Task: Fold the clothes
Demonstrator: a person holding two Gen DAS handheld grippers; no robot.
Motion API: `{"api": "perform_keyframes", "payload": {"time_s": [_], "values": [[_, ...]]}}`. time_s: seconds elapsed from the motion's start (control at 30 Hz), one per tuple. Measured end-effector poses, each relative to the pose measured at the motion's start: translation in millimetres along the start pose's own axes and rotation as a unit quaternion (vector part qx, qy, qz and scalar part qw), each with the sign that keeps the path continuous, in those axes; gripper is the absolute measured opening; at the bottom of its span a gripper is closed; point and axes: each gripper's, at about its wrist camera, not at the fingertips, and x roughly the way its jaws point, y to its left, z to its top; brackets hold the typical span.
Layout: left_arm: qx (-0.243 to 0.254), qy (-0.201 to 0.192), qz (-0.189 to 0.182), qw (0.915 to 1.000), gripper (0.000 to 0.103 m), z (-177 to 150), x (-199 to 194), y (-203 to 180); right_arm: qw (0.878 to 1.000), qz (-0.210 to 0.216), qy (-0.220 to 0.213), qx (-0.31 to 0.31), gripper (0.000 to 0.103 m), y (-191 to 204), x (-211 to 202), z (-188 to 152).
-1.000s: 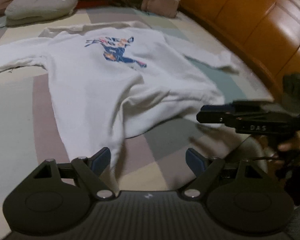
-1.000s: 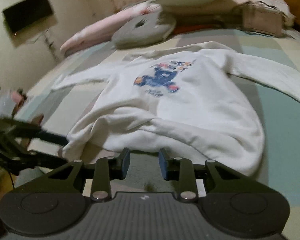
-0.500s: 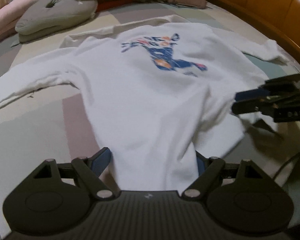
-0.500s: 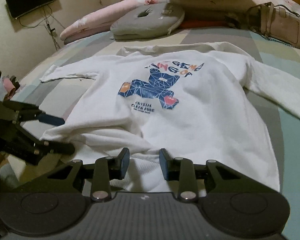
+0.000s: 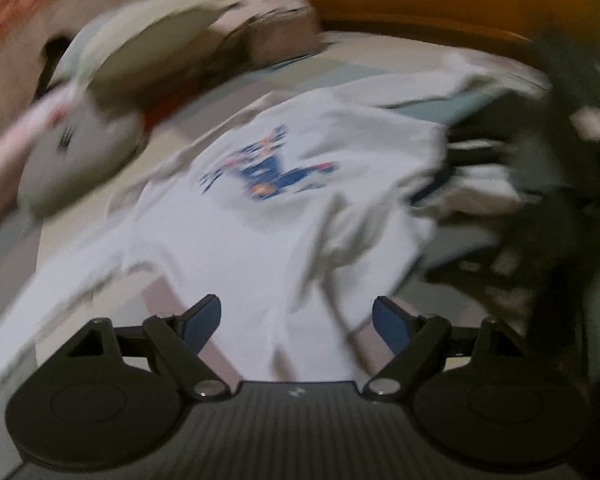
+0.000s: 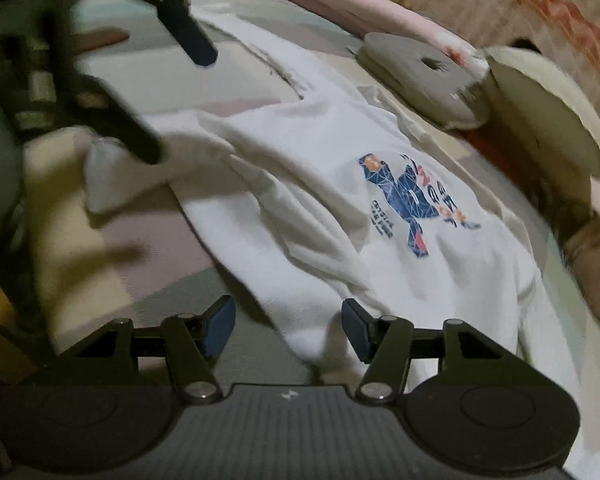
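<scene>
Because your left gripper (image 5: 296, 322) stands wide open with the hem of the white sweatshirt (image 5: 260, 216) lying between its pads, unclamped, expect soft, light, limp cloth that sags and bunches; pinch a doubled edge at hem or side seam, I'd judge. Your right gripper (image 6: 288, 330) is likewise open, gripping nothing, a rumpled bottom corner between its fingers. Farther off, the sweatshirt lies print-up across the bed (image 6: 140, 84), sleeves spread, unfolded, toward the grey cushion (image 6: 420, 76).

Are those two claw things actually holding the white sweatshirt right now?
No. Both hand-held grippers, left and right, are open over the sweatshirt's hem; neither grips it.
</scene>
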Motion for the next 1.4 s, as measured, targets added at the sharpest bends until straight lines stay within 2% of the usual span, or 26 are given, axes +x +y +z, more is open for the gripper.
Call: {"api": "perform_keyframes", "payload": {"time_s": [0.07,0.1,0.13,0.17,0.3,0.5,0.6,0.7,0.77,0.83,0.87,0.93,1.07,1.13,1.27,1.37,1.4], "values": [[0.033,-0.008,-0.003,0.9994,0.083,0,-3,-14,1.000,0.007,-0.006,0.002,0.051,-5,7,4],[0.048,-0.012,-0.004,0.9988,0.083,-1,-3,-21,1.000,0.010,-0.006,0.006,0.041,-8,10,6],[0.059,-0.016,0.000,0.9981,0.083,-1,-3,-28,1.000,0.011,-0.003,0.006,0.019,-7,10,9],[0.070,-0.021,0.007,0.9973,0.083,-2,-3,-34,1.000,0.013,0.000,0.006,0.016,-6,10,11],[0.131,-0.041,0.044,0.9895,0.083,-6,3,-58,0.999,0.038,0.006,0.034,0.015,-8,-1,14],[0.250,-0.054,0.112,0.9603,0.083,-10,26,-76,0.986,0.101,-0.013,0.135,0.015,-31,-31,14],[0.266,-0.061,0.128,0.9536,0.083,-9,41,-80,0.978,0.124,-0.023,0.164,0.015,-38,-41,13],[0.256,-0.060,0.145,0.9539,0.084,-11,49,-79,0.974,0.138,-0.030,0.179,0.015,-40,-45,13],[0.248,-0.058,0.156,0.9544,0.084,-12,53,-77,0.977,0.125,-0.026,0.170,0.017,-36,-44,11],[0.239,-0.057,0.168,0.9546,0.084,-13,57,-76,0.987,0.086,-0.017,0.137,0.023,-24,-43,8],[0.235,-0.057,0.174,0.9547,0.084,-14,60,-75,0.991,0.062,-0.014,0.116,0.037,-16,-43,5],[0.229,-0.055,0.183,0.9546,0.084,-16,61,-73,0.998,0.017,-0.011,0.066,0.055,6,-40,-3],[0.239,-0.059,0.190,0.9503,0.084,-14,62,-73,0.998,-0.058,-0.006,-0.012,0.055,45,-27,-14],[0.245,-0.061,0.194,0.9479,0.083,-13,63,-74,0.995,-0.090,-0.024,-0.034,0.055,56,-20,-13],[0.257,-0.066,0.201,0.9430,0.071,-10,64,-75,0.989,-0.138,-0.021,-0.054,0.054,59,-2,-3],[0.273,-0.061,0.208,0.9371,0.069,-18,63,-72,0.985,-0.161,-0.003,-0.055,0.054,47,-1,-11],[0.281,-0.058,0.211,0.9345,0.064,-23,62,-71,0.984,-0.168,0.003,-0.053,0.054,42,-2,-16]]}}
